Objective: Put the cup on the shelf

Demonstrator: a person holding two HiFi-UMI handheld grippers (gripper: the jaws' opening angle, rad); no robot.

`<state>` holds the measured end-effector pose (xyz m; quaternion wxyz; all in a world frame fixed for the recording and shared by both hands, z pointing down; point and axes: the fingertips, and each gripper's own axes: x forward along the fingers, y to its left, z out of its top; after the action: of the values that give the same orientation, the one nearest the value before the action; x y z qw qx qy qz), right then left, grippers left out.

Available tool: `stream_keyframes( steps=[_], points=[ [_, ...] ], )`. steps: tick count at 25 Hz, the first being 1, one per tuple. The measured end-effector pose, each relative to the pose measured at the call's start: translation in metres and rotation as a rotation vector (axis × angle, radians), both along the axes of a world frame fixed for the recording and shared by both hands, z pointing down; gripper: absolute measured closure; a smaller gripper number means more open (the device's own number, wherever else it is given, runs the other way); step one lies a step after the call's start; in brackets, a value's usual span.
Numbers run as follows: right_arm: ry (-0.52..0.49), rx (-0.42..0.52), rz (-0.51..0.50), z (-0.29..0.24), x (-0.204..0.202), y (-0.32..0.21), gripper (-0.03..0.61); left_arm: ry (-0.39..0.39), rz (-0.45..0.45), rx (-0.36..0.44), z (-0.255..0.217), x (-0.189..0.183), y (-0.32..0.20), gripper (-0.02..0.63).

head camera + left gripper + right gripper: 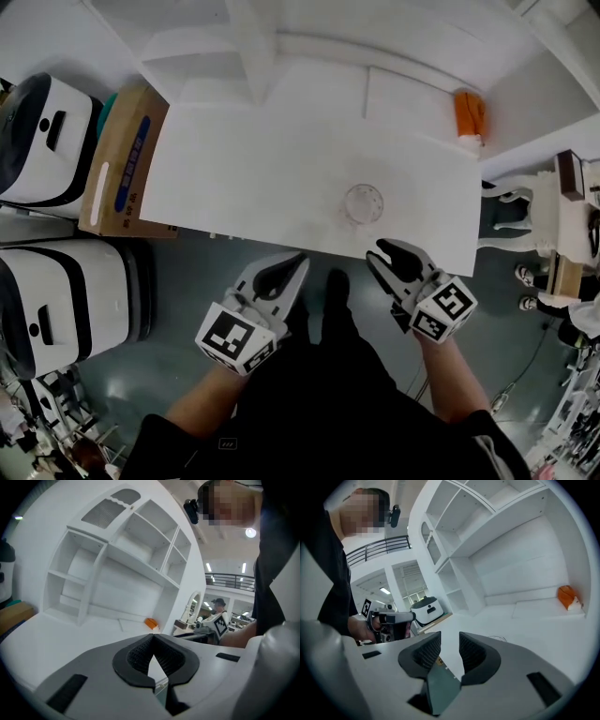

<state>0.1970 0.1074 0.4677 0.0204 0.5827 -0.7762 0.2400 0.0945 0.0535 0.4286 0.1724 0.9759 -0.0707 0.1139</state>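
A clear glass cup [363, 203] stands upright on the white table [244, 169], near its front edge. My right gripper [377, 253] hovers just in front of that edge, a little below and right of the cup; its jaws stand apart with nothing between them [449, 637]. Further left, my left gripper [300, 260] is off the table's front edge with its tips touching and nothing in it [151, 638]. The white shelf unit [253, 47] rises at the back of the table, and its compartments [117, 573] that I can see hold nothing.
An orange object [469, 114] lies at the table's back right corner. A cardboard box [122, 159] and two white rounded machines [47, 131] [66, 300] stand to the left. White ornate furniture [553, 216] stands to the right. The person's legs are below, between the grippers.
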Motion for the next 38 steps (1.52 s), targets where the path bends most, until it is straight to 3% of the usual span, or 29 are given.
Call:
stream_keyframes(
  steps=[3, 10, 14, 18, 26, 34, 38],
  points=[
    [0.015, -0.029, 0.008, 0.024, 0.012, -0.002, 0.485, -0.031, 0.033, -0.008, 0.018, 0.01, 0.002, 0.603],
    [-0.081, -0.019, 0.057, 0.064, 0.037, -0.005, 0.466, -0.044, 0.048, -0.006, 0.045, 0.038, 0.002, 0.603],
    [-0.069, 0.02, 0.03, 0.081, 0.047, -0.006, 0.462, -0.036, 0.04, -0.004, 0.059, 0.054, 0.0, 0.603],
    [-0.082, -0.033, 0.0, 0.106, 0.052, -0.003, 0.453, -0.043, 0.026, -0.001, 0.068, 0.064, -0.005, 0.603],
    [-0.116, -0.149, -0.077, 0.139, 0.044, -0.007, 0.446, -0.053, -0.015, -0.018, 0.07, 0.064, -0.007, 0.603],
    [-0.085, -0.182, -0.113, 0.159, 0.037, -0.017, 0.449, -0.066, -0.043, -0.013, 0.067, 0.055, 0.002, 0.603],
    [-0.07, -0.181, -0.113, 0.161, 0.034, -0.024, 0.48, -0.071, -0.079, -0.018, 0.064, 0.047, 0.002, 0.603]
  ],
)
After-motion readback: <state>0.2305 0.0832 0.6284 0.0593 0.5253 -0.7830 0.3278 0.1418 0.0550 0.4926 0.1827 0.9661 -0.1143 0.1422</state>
